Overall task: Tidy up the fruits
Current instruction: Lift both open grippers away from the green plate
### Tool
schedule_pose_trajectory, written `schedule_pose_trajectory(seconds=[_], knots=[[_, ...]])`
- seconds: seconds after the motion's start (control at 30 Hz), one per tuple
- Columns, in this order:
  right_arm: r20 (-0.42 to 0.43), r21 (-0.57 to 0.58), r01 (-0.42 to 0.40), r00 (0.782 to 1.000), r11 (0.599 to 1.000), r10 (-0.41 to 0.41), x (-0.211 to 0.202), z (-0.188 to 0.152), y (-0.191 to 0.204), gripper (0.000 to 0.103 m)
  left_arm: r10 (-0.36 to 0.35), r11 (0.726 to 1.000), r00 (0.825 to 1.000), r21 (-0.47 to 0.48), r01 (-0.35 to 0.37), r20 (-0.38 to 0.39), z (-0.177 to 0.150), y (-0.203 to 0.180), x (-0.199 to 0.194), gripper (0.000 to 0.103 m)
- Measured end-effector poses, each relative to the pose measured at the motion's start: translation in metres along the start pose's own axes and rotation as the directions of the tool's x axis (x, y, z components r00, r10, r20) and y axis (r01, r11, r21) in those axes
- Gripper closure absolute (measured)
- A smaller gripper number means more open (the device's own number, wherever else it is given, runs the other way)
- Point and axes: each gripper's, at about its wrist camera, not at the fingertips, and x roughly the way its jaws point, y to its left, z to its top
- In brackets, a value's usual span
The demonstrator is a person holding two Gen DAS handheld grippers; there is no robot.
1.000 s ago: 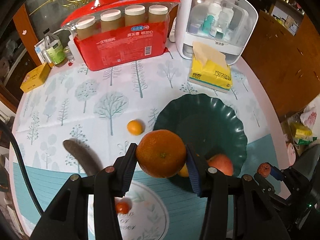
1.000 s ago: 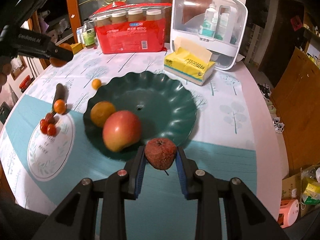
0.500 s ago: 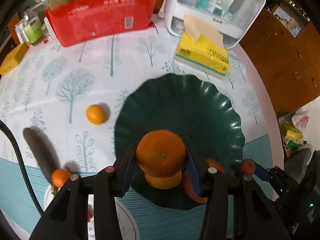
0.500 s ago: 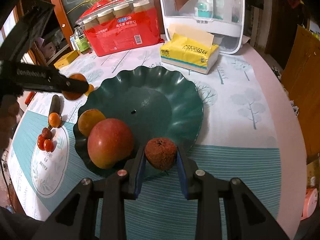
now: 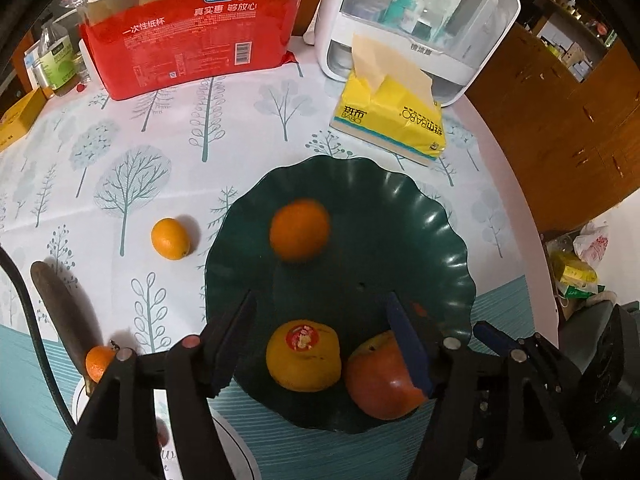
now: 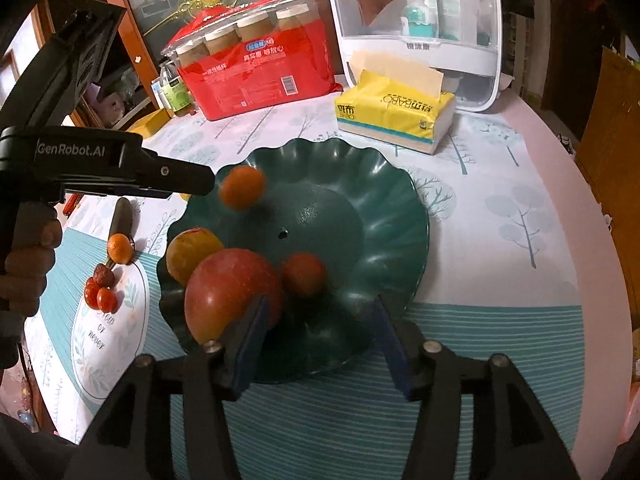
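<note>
Both grippers, left and right, are opening with nothing between their jaws; a blurred round orange and a small reddish fruit sit loose in the scalloped dark-green plastic plate, where either could roll out over the rim onto the tabletop.

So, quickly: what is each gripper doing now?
Left gripper: opening, nothing held, orange released.
Right gripper: opening, nothing held.

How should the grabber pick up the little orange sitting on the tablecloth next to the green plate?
Grip the small orange across its narrower middle, coming from straight above. It lies alone on the tablecloth, clear of the green plate, so both fingers probably have room either side. It is slightly egg-shaped, so squeezing the long way would likely let it slip.
</note>
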Motion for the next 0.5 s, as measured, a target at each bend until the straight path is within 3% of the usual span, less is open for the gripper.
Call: schedule_pose_trajectory(seconds=[0.5], knots=[[-0.02,0.037,-0.044,0.999,0.998,0.044,-0.024,-0.022,0.023,0.029,0.016,1.0,1.0,-0.022,-0.016,-0.013,-0.052,-0.007,-0.023,0.036]])
